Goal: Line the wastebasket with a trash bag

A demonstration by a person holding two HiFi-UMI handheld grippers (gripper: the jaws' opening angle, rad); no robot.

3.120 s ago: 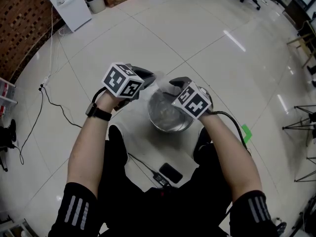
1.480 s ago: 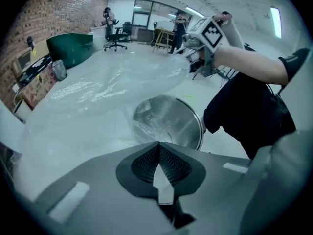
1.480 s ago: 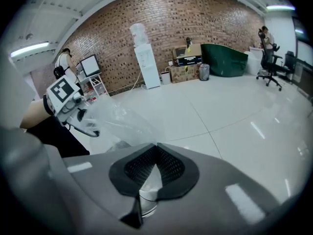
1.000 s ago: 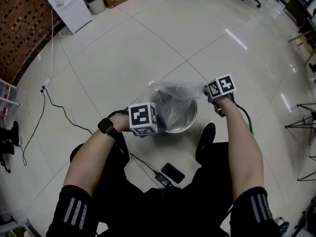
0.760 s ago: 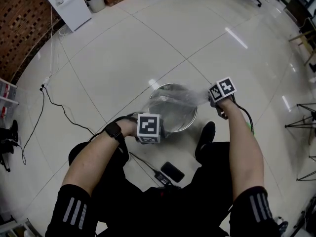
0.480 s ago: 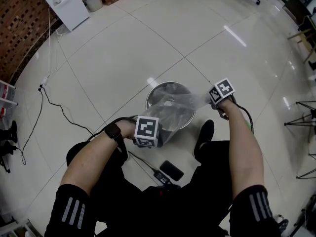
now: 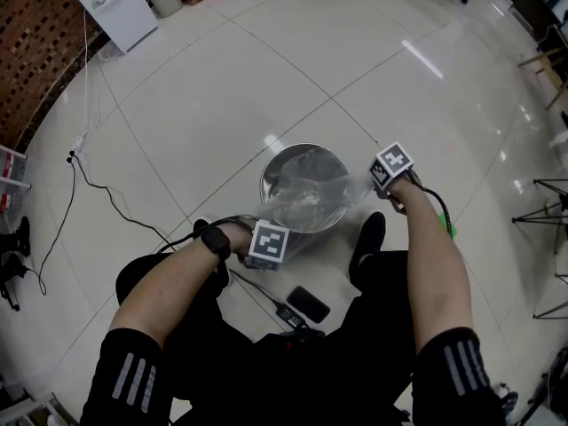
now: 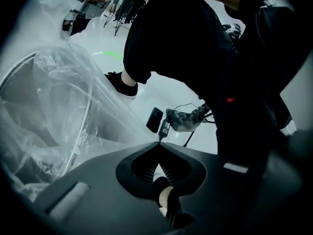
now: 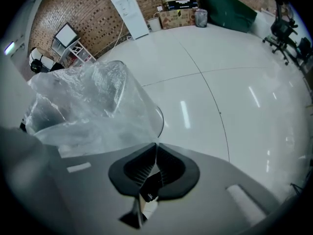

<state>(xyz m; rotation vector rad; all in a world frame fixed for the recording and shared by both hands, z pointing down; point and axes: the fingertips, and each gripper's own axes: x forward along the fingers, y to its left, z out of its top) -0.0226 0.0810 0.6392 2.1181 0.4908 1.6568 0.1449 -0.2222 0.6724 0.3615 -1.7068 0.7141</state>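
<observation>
A round metal wastebasket (image 7: 304, 161) stands on the white tiled floor in the head view. A clear trash bag (image 7: 312, 195) is spread over its mouth, stretched between my two grippers. My left gripper (image 7: 271, 245) is at the basket's near-left side, pointing down, shut on the bag's film (image 8: 63, 97). In the left gripper view its jaws (image 8: 157, 145) meet beside the basket's rim (image 8: 87, 116). My right gripper (image 7: 388, 169) is at the basket's right side. Its jaws (image 9: 156, 145) are just starting to open, with the bag (image 9: 88, 106) still pinched between them.
The person crouches close, with shoes (image 7: 368, 238) near the basket. A phone (image 7: 307, 306) and a cabled adapter (image 7: 288, 316) lie on the floor by the knees. A black cable (image 7: 89, 171) runs at the left, a white cabinet (image 7: 99, 3) stands far left, and a tripod (image 7: 546, 220) at the right.
Both grippers have sunk beside the basket, drawing the bag's mouth down over the rim. The left one came lower and nearer the basket's near-left side; the right one dropped slightly.
</observation>
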